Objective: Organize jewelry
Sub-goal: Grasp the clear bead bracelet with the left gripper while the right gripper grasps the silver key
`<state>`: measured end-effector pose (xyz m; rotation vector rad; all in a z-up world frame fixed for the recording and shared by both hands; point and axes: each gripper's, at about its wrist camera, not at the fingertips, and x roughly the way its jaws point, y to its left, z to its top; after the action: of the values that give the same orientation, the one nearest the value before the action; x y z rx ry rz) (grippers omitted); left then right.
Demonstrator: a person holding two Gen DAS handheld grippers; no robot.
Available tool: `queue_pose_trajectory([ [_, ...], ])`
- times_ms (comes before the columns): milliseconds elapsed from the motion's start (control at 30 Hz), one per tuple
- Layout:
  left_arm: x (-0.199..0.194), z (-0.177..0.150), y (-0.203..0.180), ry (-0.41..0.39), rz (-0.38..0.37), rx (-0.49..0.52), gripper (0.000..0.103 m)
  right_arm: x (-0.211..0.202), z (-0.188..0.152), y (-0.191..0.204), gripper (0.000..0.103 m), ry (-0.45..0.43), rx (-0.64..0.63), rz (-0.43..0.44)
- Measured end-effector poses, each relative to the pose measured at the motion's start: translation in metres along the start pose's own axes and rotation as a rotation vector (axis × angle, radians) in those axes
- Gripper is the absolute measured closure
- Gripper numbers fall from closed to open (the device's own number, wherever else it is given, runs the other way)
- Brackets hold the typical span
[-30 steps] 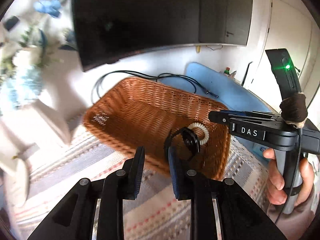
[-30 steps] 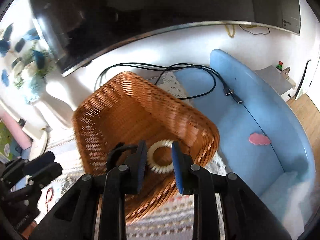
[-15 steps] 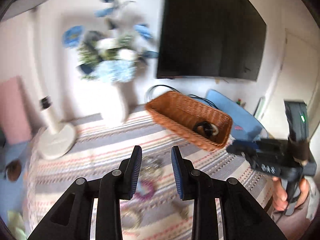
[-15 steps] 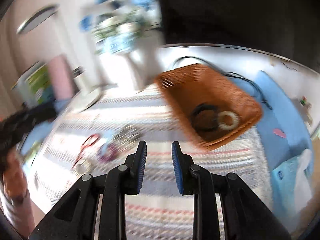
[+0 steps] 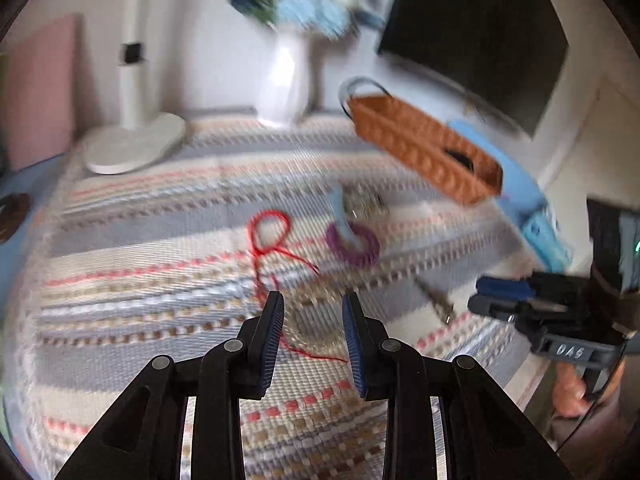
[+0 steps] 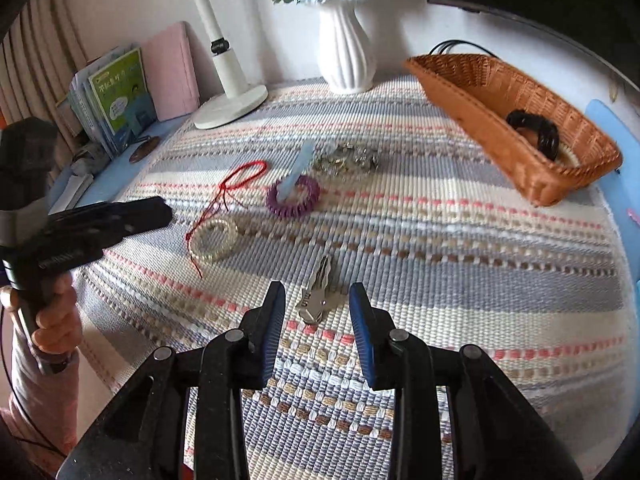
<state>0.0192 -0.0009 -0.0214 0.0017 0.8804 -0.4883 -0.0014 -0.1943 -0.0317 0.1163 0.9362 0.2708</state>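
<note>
Near the front of the striped cloth (image 6: 440, 240), both grippers hang low with empty jaws parted wide. The right gripper (image 6: 317, 320) frames a silver hair clip (image 6: 322, 292) lying flat just ahead of its blue pads. The left gripper (image 5: 313, 330) sits above a pale bead bracelet (image 6: 214, 239), which the left view shows blurred between its fingers, with a red cord (image 6: 230, 192) looped under and beside it.

Step in hand, by judgement: a fresh pick-up round. The wicker basket (image 6: 472, 108) at far right holds a black bracelet (image 6: 536, 132), and something pale shows beneath it. Still loose on the cloth:
- purple coil band (image 6: 294, 196), with a light blue clip (image 6: 298, 170) lying across it
- a glittery piece (image 6: 346, 160) just beyond them
- hair clip, bead bracelet, red cord

Next move calls for lowering each claw until the pads straddle its item, then closing. The clip is thin and flat, so the pads must reach almost to the weave. The bracelet touches the cord; a careless grasp could drag both.

Room: middle of the cloth between clip and basket is open, a free carry path to the right. Basket's near wall is raised, so loads need lift to cross it. Vase (image 6: 346, 56) and lamp base (image 6: 232, 106) stand at the far edge, well apart from the work. The cloth's left edge lies near the left gripper.
</note>
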Motion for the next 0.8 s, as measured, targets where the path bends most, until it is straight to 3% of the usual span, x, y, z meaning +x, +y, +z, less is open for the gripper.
queue_pose_trajectory([
  [133,0.035,0.006,-0.019,0.102,0.090,0.217,0.072,0.008,-0.006,-0.001,0.069,0.014,-0.008,-0.009],
  [300,0.055,0.016,-0.022,0.168,0.050,0.309,0.072,0.015,-0.007,-0.007,0.068,0.025,0.005,-0.007],
  [400,0.063,0.017,-0.024,0.181,0.044,0.324,0.072,0.017,-0.008,-0.010,0.068,0.037,0.004,-0.004],
  [600,0.062,0.017,-0.030,0.227,0.002,0.251,0.072,0.025,-0.008,-0.004,0.062,0.053,-0.016,0.010],
  [667,0.059,0.013,-0.038,0.250,-0.038,0.252,0.072,0.028,-0.008,0.001,0.062,0.060,-0.033,0.002],
  [800,0.055,0.005,-0.049,0.251,-0.037,0.275,0.072,0.030,-0.010,0.009,0.062,0.055,-0.063,-0.028],
])
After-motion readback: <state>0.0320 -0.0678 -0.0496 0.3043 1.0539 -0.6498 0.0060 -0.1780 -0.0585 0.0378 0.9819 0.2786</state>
